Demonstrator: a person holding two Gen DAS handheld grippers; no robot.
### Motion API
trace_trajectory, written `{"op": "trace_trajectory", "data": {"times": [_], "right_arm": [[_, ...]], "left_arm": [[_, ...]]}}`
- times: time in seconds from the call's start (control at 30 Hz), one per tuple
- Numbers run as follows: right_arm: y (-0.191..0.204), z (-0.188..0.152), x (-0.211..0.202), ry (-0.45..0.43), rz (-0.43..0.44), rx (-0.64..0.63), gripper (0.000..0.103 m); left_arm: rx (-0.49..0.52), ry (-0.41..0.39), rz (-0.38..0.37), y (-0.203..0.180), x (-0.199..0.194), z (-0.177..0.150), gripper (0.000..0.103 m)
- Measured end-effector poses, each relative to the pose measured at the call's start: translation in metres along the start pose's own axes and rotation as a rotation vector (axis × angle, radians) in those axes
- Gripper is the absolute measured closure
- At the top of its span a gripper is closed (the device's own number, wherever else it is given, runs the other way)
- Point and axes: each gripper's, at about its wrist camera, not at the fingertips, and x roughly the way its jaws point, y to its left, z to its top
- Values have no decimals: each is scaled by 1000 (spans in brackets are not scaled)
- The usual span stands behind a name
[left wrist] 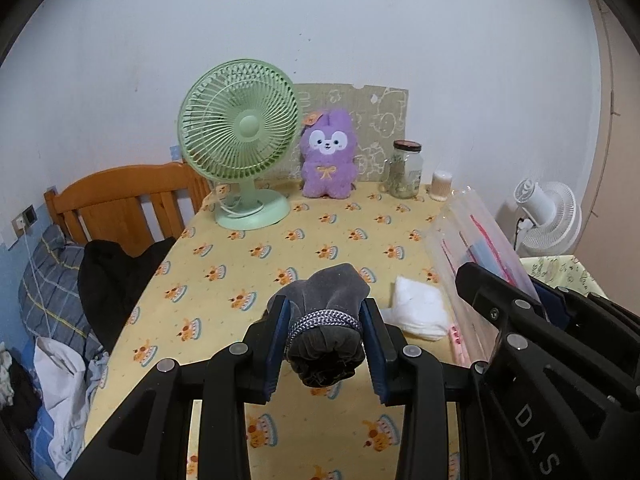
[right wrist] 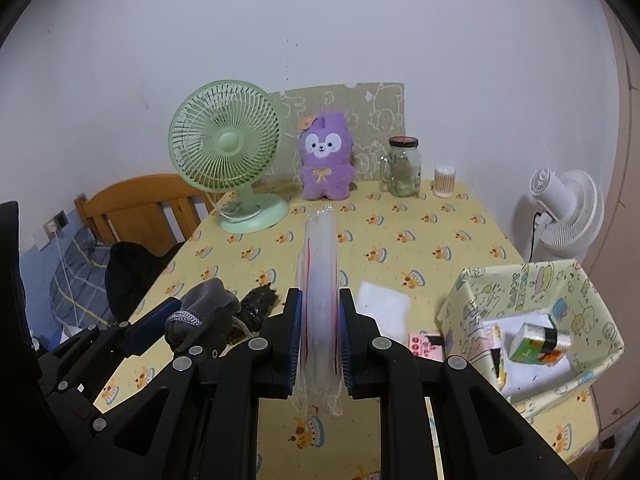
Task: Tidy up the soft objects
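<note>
A: Item one, left gripper (left wrist: 325, 334). Condition?

B: Blue pads pinching a rolled grey sock (left wrist: 324, 320) with a silver-patterned band, held above the table.

A: Item two, right gripper (right wrist: 319, 344)?

B: Pads pressed on a clear zip bag (right wrist: 319, 300) with a red seal strip, seen edge-on and upright between the fingers, raised off the table. It stands just to the right of the sock.

A: Surface beneath?

B: Table under a yellow tablecloth (left wrist: 304, 236) printed with cakes. A folded white cloth (left wrist: 418, 312) lies on it between the two tools. In the right wrist view a dark, fuzzy item (right wrist: 260, 306) lies just behind the sock; what it is cannot be told.

A: Right side?

B: Open box (right wrist: 532, 308) wrapped in cartoon paper, holding a small carton and papers. A pink packet (right wrist: 426, 346) lies beside its left wall.

A: Far edge?

B: Green desk fan (left wrist: 240, 140), purple plush toy (left wrist: 327, 156) sitting upright, glass jar (left wrist: 406, 170) with dark lid, cotton-swab tub (left wrist: 441, 186). A patterned board (left wrist: 380, 120) leans on the wall behind.

A: Beyond the table?

B: White fan (right wrist: 568, 216) at right; wooden headboard (left wrist: 128, 200) and plaid bedding at left.
</note>
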Motion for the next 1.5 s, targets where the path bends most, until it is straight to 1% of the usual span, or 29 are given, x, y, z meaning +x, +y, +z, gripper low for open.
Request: {"op": "trace_trajectory", "data": {"times": [0.4, 1.03, 1.17, 1.27, 1.5], "right_arm": [[-37, 6, -7, -16, -25, 16, 83], [-105, 14, -19, -43, -97, 46, 83], [-119, 15, -20, -50, -93, 42, 83], [-131, 15, -20, -48, -104, 44, 83], [-155, 13, -20, -42, -122, 48, 83]], "left_arm": [[34, -24, -19, -39, 1, 9, 67], [92, -55, -105, -107, 12, 21, 67], [106, -50, -132, -122, 15, 24, 67], [121, -51, -139, -134, 18, 24, 67], [141, -32, -188, -156, 27, 22, 66]]}}
